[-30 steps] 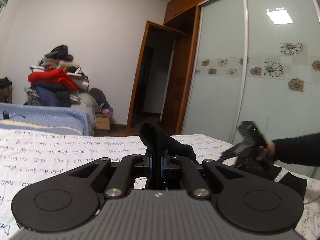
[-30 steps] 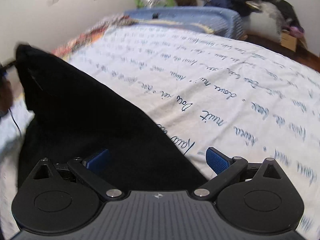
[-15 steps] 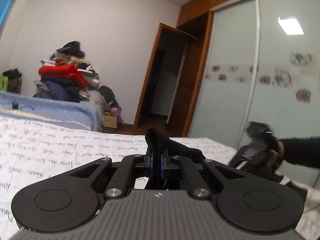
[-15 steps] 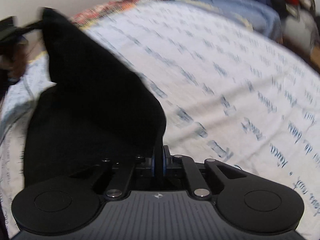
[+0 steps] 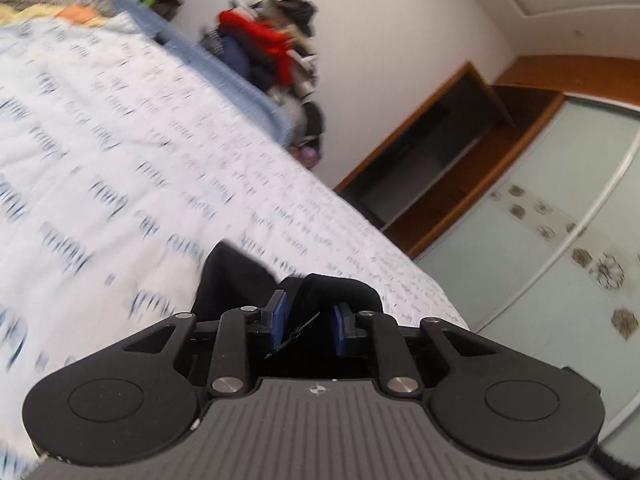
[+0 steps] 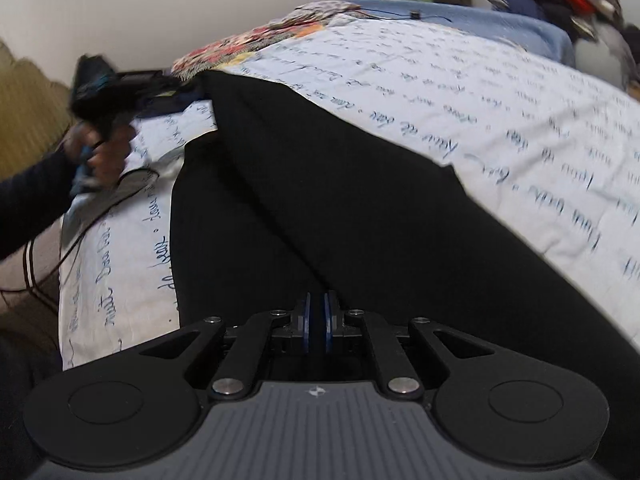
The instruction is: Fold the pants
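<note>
The black pants (image 6: 328, 200) lie on the white bedsheet with blue script (image 6: 500, 92), one leg folded over the other along a diagonal crease. My right gripper (image 6: 317, 326) is shut on the near edge of the pants. My left gripper (image 5: 308, 322) is open, its blue pads apart, with a bunched end of the black pants (image 5: 240, 280) just ahead of and between the fingers. The left gripper also shows in the right wrist view (image 6: 116, 92), held in a hand by the far corner of the pants.
A pile of clothes with a red garment (image 5: 272, 40) sits beyond the bed. A blue blanket (image 6: 500, 28) and a patterned quilt (image 6: 264, 40) lie at the bed's far end. A wooden doorway (image 5: 424, 168) and sliding wardrobe doors (image 5: 560, 240) stand at the right. Cables (image 6: 80, 216) trail at the bed's left edge.
My left gripper has opened and let go of the pants end, and it has tilted and swung. My right gripper stays shut on the pants, which now lie flatter on the bed.
</note>
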The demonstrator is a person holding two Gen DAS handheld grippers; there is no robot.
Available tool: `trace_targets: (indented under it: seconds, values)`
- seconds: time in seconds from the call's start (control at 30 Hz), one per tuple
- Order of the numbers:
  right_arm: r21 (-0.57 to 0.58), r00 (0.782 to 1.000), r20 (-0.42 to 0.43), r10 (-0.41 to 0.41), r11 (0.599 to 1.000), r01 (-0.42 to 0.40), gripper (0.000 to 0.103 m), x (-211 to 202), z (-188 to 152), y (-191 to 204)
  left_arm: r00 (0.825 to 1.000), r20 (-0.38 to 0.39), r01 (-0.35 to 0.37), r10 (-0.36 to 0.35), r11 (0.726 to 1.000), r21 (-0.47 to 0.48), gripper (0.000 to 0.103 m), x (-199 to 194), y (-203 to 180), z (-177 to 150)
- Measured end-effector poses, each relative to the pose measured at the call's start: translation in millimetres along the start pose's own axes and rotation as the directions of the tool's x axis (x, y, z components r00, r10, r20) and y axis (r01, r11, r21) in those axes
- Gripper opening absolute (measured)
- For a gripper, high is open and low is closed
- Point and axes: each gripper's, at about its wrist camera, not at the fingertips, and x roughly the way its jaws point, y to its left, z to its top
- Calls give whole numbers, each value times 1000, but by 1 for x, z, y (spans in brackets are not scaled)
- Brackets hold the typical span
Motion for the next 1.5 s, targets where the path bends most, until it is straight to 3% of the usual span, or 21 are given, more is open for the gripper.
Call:
trace_targets:
  seconds: [0.07, 0.13, 0.23, 0.33, 0.43, 0.5, 0.6, 0.7, 0.77, 0.8, 0.87, 0.9, 0.93, 0.97, 1.03, 1.13, 1.2, 1.27, 1.37, 1.5]
  values:
    - [-9, 999, 36, 16, 1000, -16, 7, -6, 3, 8, 999, 36, -13, 14, 999, -38, 37, -18, 0, 3]
    - [-8, 997, 74, 25, 1000, -24, 7, -13, 7, 11, 996, 89, -16, 29, 989, -146, 76, -35, 2, 3]
    - [-2, 994, 105, 15, 1000, -15, 7, -30, 4, 12, 986, 164, 23, 23, 963, -270, 77, -50, -5, -4]
    - [15, 993, 120, 11, 1000, -13, 7, -32, 6, 11, 990, 139, 38, 14, 930, -366, 77, -42, -16, -13]
    - [160, 982, 178, 63, 983, -92, 7, -39, 3, -3, 995, 86, -4, 52, 875, -484, 77, -26, -14, -23]
    - [272, 963, 245, 117, 945, -184, 7, -47, -4, -15, 993, 45, -66, 105, 851, -521, 77, -18, -10, -29]
    - [410, 935, 334, 123, 874, -262, 10, -60, -21, -29, 989, 1, -124, 151, 814, -567, 77, -12, 0, -33]
    - [505, 912, 396, 103, 805, -311, 10, -68, -39, -42, 984, -20, -160, 179, 817, -554, 77, -6, 5, -30]
    - [555, 908, 412, 72, 771, -313, 10, -72, -49, -47, 976, -47, -205, 214, 817, -539, 76, 1, 4, -28]
    - [583, 909, 414, 55, 751, -311, 11, -73, -54, -50, 970, -64, -232, 234, 818, -527, 73, 5, 2, -25]
    - [639, 904, 425, 48, 691, -337, 21, -74, -63, -56, 965, -90, -258, 245, 843, -472, 57, 15, -6, -22]
    - [669, 897, 439, 55, 646, -367, 48, -73, -70, -60, 962, -107, -271, 250, 858, -437, 35, 21, -10, -20]
    - [697, 889, 456, 52, 600, -393, 94, -73, -77, -63, 957, -126, -289, 260, 871, -397, 0, 24, -17, -23]
    - [730, 879, 476, 25, 547, -411, 103, -74, -85, -66, 954, -136, -299, 267, 881, -368, 1, 27, -20, -21]
    - [763, 856, 516, 17, 446, -469, 103, -75, -99, -73, 953, -128, -303, 275, 886, -351, 1, 27, -25, -17]
    - [806, 848, 529, -39, 335, -487, 103, -77, -113, -83, 964, -120, -266, 238, 892, -365, 1, 17, -32, -10]
    - [823, 855, 516, -60, 314, -474, 103, -74, -114, -87, 973, -110, -232, 205, 900, -370, 1, 10, -36, -1]
    - [857, 884, 460, -87, 303, -416, 103, -66, -109, -89, 978, -106, -204, 177, 908, -366, 1, 5, -40, 6]
    - [890, 910, 402, -103, 277, -362, 103, -53, -108, -95, 983, -105, -178, 149, 916, -359, 1, -3, -47, 10]
    - [901, 917, 387, -95, 248, -355, 103, -43, -101, -96, 990, -103, -125, 93, 915, -385, 1, -3, -54, 14]
